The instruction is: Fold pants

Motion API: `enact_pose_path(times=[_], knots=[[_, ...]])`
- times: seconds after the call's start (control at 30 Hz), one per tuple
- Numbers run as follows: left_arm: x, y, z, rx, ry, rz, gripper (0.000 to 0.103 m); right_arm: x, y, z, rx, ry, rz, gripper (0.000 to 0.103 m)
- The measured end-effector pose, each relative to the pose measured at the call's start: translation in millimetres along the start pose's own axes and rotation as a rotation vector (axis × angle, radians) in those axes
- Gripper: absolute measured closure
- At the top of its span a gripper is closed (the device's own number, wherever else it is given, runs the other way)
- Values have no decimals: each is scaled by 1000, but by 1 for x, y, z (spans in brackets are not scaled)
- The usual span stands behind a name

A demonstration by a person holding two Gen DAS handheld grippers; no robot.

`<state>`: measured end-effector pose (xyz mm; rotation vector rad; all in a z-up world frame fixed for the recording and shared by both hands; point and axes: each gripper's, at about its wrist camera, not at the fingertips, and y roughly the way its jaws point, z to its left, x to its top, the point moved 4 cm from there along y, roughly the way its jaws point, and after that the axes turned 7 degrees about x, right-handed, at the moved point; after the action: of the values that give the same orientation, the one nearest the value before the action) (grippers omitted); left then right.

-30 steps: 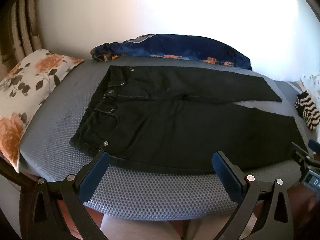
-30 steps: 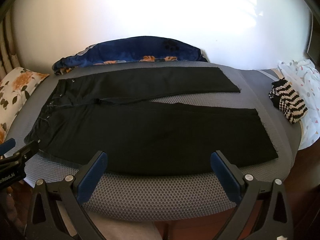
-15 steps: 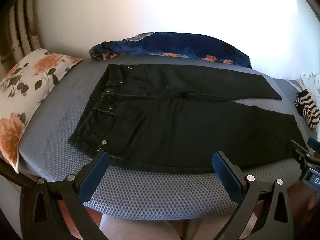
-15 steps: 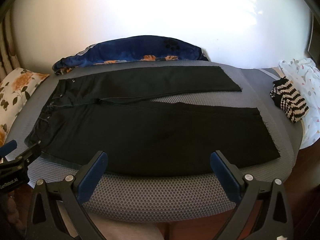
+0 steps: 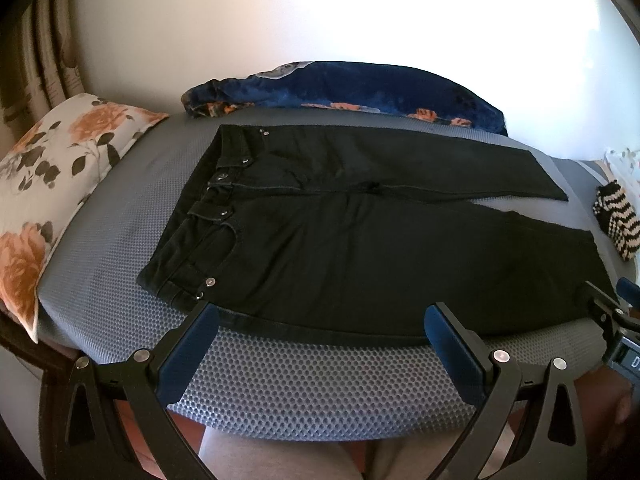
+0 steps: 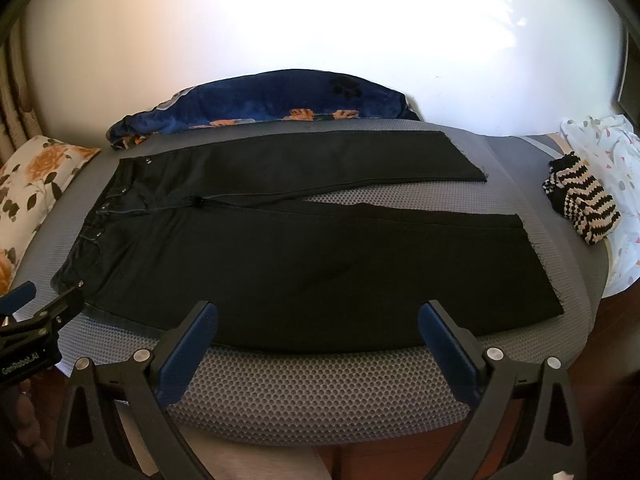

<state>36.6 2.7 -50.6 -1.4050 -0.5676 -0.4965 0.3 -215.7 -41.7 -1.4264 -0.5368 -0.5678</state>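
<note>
"GenRobot.AI" on left gripper [image 6: 30, 336] body, other txt cut off

Matt black denim pants [image 5: 360, 248] with shiny metal rivets lie on a grey honeycomb-textured mesh cushion [image 5: 320, 384]; plush navy velvet blanket [image 6: 280, 100] behind, knitted striped cloth [image 6: 580, 208] beside.

Black pants [image 5: 360, 240] flat on mattress [image 5: 320, 384]

Plain white wall [image 6: 320, 48] behind, strongly overexposed by bright light. Grey honeycomb-mesh mattress [image 6: 320, 392] fills the foreground. Beige curtain folds [image 5: 48, 52] at far left. Dark wooden bed frame [image 5: 24, 340] under the left edge; reddish-brown floor [image 6: 608, 344] at right.
</note>
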Motion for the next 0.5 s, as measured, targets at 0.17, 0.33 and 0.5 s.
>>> enact_pose_path(times=[0.17,0.33,0.5], knots=[[-1,0,0,0,1,1,1,-1,0,0,1,2,2,5],[-1,0,0,1,1,1,1,-1,2,2,-2,3,5,5],[-1,1,1,0,-1,0,1,1,3,1,0,2,6,5]])
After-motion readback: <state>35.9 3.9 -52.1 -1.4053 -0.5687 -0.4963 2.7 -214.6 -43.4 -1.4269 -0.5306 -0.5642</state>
